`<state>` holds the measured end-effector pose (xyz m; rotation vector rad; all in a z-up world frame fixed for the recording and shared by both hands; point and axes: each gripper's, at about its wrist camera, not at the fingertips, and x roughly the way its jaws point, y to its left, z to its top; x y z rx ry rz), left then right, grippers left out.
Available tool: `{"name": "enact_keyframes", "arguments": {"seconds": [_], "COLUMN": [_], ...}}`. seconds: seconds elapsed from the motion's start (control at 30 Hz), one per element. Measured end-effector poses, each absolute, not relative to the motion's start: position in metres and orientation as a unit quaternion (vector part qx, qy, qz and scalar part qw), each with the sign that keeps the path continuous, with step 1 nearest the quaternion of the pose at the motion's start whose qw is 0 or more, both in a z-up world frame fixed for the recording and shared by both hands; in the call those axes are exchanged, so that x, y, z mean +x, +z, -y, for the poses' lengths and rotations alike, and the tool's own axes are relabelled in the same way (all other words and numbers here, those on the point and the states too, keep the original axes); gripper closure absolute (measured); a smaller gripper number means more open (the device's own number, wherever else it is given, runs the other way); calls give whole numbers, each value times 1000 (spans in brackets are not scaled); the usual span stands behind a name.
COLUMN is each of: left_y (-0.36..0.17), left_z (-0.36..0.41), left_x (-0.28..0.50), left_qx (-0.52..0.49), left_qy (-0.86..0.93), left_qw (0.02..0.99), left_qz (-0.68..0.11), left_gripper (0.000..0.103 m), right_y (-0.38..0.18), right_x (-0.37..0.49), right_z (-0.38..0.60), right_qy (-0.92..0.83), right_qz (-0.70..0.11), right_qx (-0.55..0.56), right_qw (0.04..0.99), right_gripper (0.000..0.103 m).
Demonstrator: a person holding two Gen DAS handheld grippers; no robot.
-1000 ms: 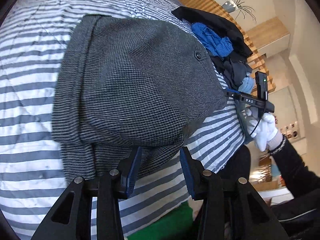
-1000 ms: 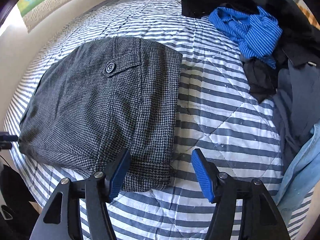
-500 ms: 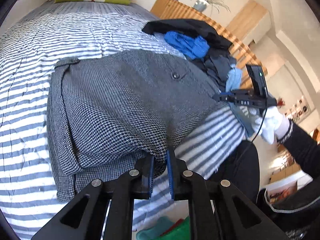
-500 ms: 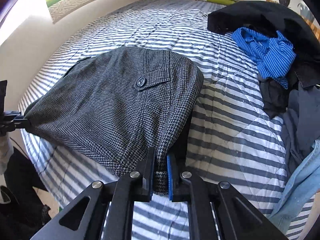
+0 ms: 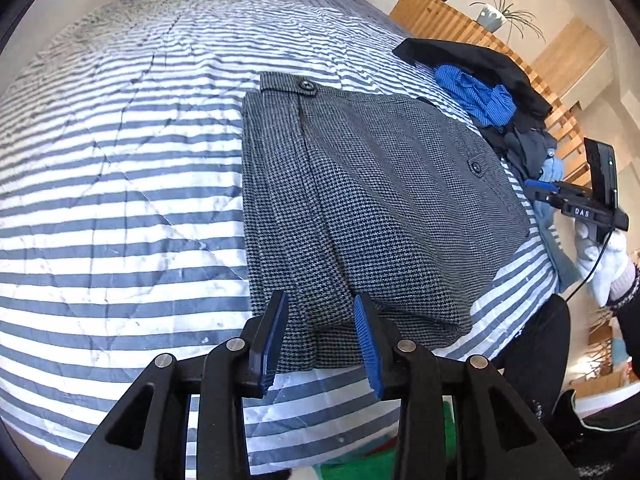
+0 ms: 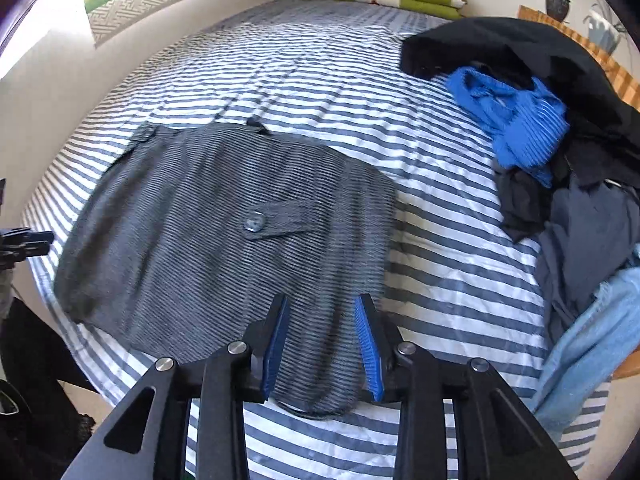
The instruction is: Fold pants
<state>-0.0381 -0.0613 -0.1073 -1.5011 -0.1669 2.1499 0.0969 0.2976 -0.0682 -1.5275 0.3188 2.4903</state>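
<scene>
Grey houndstooth pants are laid folded on the near part of a striped bed. The left gripper and right gripper are opening, pads clear of the cloth. A fold seems just released; next, smoothing or another fold is called for.
</scene>
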Motion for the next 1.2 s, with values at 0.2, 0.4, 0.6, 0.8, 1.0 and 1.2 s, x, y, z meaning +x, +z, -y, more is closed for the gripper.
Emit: {"name": "enact_keyframes", "arguments": {"seconds": [0.2,0.4,0.6,0.8,1.0,1.2], "left_y": [-129,-109,-108,-119,-110,-123], "left_z": [56,66,105,132,95,85], "left_x": [-32,-28,-20,-20,-24,-36], "left_qx": [-559,-540,-570,-580,-566,-572], "left_qy": [785,799,792,786,788,779], "left_qw": [262,261,217,198,238,239], "left_qz": [54,39,24,77,52,90], "left_gripper": [89,99,103,102,33,78], "right_y": [-82,-111,-115,-115,-88,-69], "right_x": [65,70,75,74,86,59], "right_z": [-233,-249,-258,-256,-236,-124], "right_qy": [845,818,817,817,841,862], "right_qz": [-14,-19,-37,-27,-88,-46], "right_qx": [-531,-567,-567,-567,-530,-499], "right_qw": [63,95,99,105,67,-79], "right_gripper": [64,60,60,60,59,57]}}
